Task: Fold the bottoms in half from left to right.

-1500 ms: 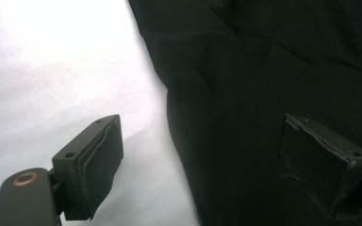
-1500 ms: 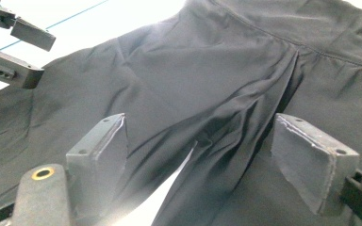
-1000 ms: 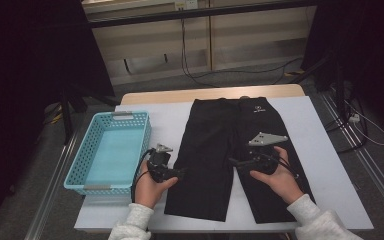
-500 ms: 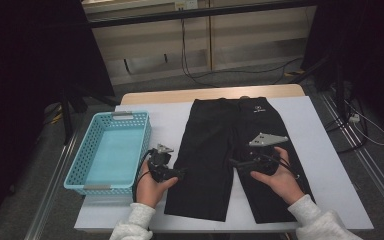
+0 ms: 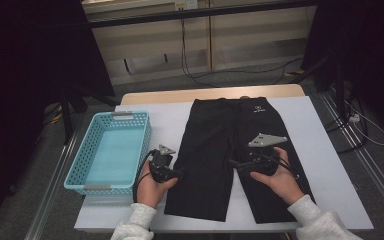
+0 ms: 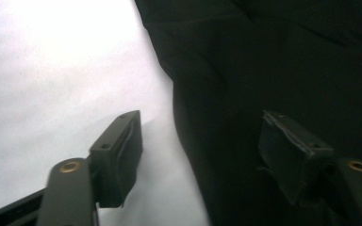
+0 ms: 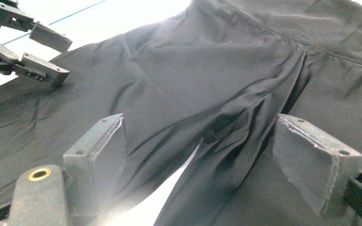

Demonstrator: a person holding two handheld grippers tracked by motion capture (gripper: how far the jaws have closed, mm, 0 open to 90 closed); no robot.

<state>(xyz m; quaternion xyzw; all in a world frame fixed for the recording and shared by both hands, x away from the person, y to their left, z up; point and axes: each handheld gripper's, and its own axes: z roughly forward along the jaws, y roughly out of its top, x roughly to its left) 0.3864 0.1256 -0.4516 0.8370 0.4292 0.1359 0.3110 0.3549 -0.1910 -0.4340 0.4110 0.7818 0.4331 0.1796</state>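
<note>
A pair of black trousers lies flat on the white table, waistband at the far end. My left gripper is low at the outer edge of the left leg. In the left gripper view its jaws straddle that fabric edge; they have just been closing and the pads stand off the cloth. My right gripper is over the right leg and points towards the inner seam. Its jaws stand open above the gap between the legs. The left gripper also shows far off in that view.
A light blue plastic basket stands on the table's left part, close beside my left hand. White table surface runs along the right of the trousers. Dark floor, cables and a stand surround the table.
</note>
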